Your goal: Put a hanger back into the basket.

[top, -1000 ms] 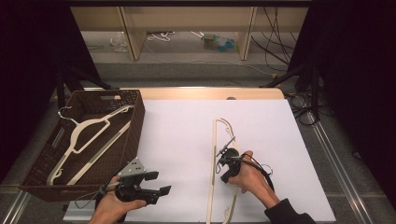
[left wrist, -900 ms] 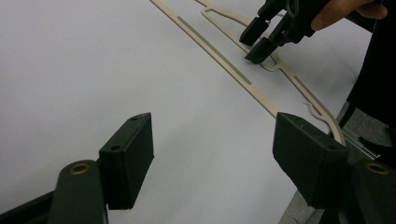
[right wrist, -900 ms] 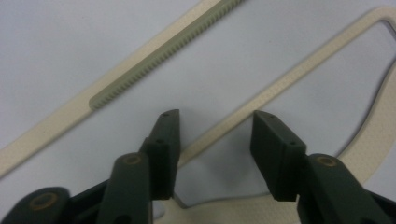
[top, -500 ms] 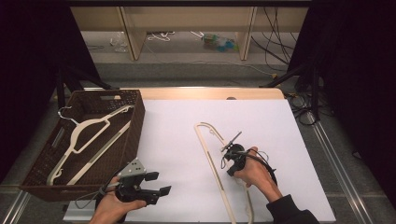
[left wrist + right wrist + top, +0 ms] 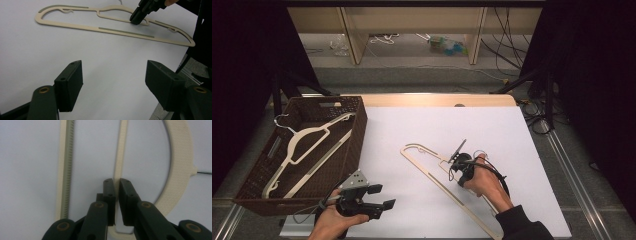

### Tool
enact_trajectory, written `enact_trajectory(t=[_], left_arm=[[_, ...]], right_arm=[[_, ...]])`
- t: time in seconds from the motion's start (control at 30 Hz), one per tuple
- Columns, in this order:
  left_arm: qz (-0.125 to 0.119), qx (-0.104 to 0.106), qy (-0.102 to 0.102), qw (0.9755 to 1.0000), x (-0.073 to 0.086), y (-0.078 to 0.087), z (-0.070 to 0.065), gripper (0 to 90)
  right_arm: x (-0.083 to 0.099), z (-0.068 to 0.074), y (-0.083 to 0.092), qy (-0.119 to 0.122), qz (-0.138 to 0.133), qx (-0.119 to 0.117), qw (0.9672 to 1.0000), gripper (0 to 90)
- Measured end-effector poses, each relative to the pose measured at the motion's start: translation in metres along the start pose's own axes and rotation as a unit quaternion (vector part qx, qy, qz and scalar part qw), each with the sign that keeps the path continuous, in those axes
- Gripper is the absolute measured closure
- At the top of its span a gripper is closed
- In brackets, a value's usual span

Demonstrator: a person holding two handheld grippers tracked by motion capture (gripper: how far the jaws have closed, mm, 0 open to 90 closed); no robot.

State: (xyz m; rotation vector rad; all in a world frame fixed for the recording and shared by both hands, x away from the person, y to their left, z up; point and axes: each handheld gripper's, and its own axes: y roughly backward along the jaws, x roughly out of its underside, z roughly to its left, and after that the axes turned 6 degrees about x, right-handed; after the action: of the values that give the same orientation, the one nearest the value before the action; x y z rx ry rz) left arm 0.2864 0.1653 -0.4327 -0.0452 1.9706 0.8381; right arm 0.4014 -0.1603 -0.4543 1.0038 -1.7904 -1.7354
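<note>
right gripper clamped on hanger | left gripper jaws apart, empty

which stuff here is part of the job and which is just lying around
In the job:
- hanger on the table, pinched by the right gripper, whose jaws have just closed on its thin inner bar
- basket, already holding another hanger

Lying about:
- left gripper, open, nothing between its jaws
- cables and litter on the floor beyond the table
</note>
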Motion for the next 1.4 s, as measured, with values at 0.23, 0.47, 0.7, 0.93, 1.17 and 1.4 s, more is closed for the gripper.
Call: enact_trajectory(t=[0.23,0.47,0.7,0.93,1.17,1.4], left_arm=[[0.009,0.003,0.002,1.0000,-0.001,-0.004,0.001,30.4],[0.017,0.000,0.004,0.9998,-0.003,-0.015,0.003,30.4],[0.007,-0.011,-0.018,0.9997,-0.025,-0.035,0.008,30.5],[0.032,-0.025,-0.049,0.9980,-0.050,-0.066,0.021,30.8],[0.049,-0.030,-0.065,0.9962,-0.068,-0.092,0.028,30.8],[0.068,-0.020,-0.080,0.9943,-0.084,-0.115,0.031,30.8]], right_arm=[[0.004,-0.003,0.003,0.043,-0.013,-0.001,0.9990,84.8],[0.009,-0.001,0.008,0.072,-0.017,-0.004,0.9973,85.0],[0.011,0.004,0.015,0.096,-0.023,-0.004,0.9951,85.0],[0.013,0.009,0.022,0.104,-0.033,0.000,0.9940,85.1],[0.013,0.016,0.030,0.118,-0.048,0.004,0.9919,85.1],[0.012,0.021,0.036,0.125,-0.057,0.005,0.9905,85.3]])
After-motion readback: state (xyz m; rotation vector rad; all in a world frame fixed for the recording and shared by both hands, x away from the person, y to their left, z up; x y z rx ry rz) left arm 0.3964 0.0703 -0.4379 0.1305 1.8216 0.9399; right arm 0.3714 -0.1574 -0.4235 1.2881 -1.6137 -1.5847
